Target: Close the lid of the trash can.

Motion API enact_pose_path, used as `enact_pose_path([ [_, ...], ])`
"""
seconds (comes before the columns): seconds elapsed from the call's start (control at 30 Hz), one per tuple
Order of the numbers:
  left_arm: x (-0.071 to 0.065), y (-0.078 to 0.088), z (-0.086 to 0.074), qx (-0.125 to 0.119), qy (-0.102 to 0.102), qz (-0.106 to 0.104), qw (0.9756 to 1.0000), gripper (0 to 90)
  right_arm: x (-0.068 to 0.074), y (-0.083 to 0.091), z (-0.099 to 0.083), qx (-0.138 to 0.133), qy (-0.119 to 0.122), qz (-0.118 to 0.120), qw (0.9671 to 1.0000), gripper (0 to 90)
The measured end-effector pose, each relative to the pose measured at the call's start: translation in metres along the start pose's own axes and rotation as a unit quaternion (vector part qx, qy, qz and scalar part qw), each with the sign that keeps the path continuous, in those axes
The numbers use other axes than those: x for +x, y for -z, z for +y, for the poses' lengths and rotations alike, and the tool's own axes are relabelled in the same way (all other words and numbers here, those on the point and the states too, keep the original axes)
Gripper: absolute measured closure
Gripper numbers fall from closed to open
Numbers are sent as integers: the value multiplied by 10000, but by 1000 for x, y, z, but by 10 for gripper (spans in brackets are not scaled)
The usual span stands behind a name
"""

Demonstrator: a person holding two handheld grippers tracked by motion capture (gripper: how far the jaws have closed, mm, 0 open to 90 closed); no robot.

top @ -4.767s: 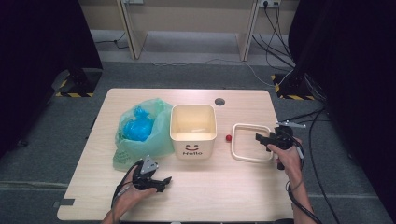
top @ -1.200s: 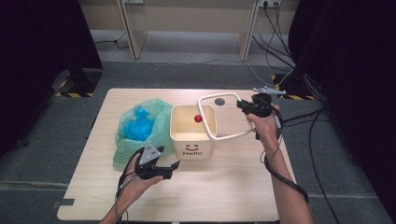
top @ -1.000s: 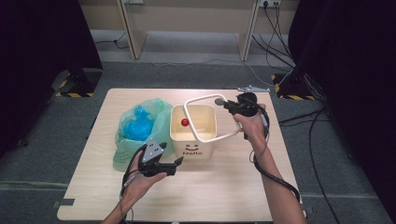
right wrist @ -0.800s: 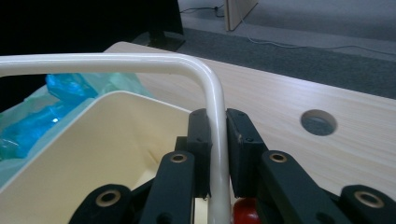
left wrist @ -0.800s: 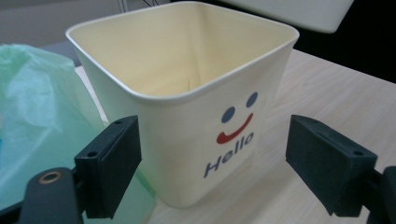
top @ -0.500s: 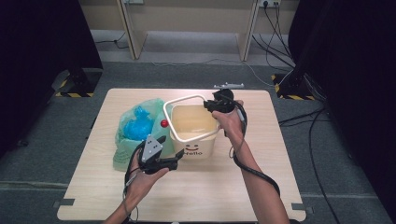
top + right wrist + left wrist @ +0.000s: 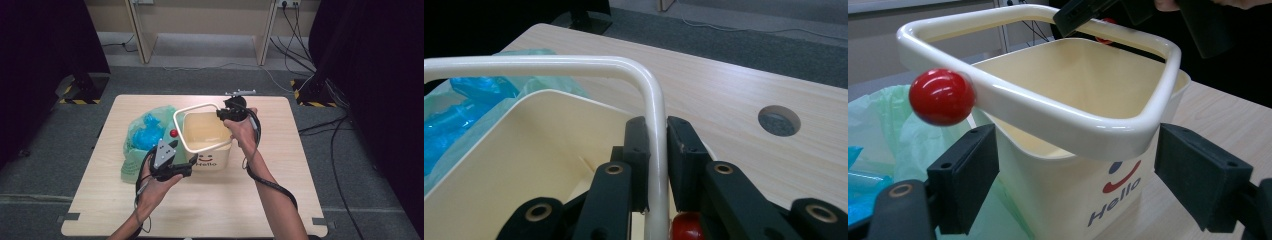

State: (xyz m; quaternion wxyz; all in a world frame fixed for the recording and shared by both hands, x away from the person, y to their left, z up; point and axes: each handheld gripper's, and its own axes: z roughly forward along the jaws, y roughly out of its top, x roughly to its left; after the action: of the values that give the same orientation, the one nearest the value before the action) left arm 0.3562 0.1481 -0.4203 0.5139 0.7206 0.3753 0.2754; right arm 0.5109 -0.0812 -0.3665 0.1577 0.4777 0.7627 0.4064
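Moved from frame right to centre: cream ring frame (image 7: 200, 127) over Hello bin (image 7: 207, 142), clamped by right gripper (image 7: 226, 114). Tilted, red knob (image 7: 173, 133) pointing left. Left gripper (image 7: 187, 165) jaws apart.

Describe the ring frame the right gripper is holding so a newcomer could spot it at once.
Find the cream bin marked Hello at the middle of the table. Just above its mouth, tilted, hangs the cream ring frame, pinched by the right gripper. Unlike the bin, it is an open rounded-square loop with a red ball on one side.

high view: overhead, facing forward and down on tabletop (image 7: 300, 175). left gripper view: close, level with bin (image 7: 1083, 200). right gripper view: very close above it; both share the cream frame (image 7: 655, 120).
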Motion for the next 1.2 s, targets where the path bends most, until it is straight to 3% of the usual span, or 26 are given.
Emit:
enact_pose_path([
  [0.13,2,-4,-2,64,10,35,10000,169,-3,4,-2,-11,-42,-66,10000,788],
  [0.37,9,-7,-5,77,168,126,9998,173,-4,6,-6,31,106,-355,9993,758],
  [0.67,13,-10,-7,131,276,115,9995,177,-9,10,-15,82,138,-483,9987,724],
  [1.2,21,-6,-11,168,470,131,9987,186,-11,13,-24,217,87,-330,9992,677],
])
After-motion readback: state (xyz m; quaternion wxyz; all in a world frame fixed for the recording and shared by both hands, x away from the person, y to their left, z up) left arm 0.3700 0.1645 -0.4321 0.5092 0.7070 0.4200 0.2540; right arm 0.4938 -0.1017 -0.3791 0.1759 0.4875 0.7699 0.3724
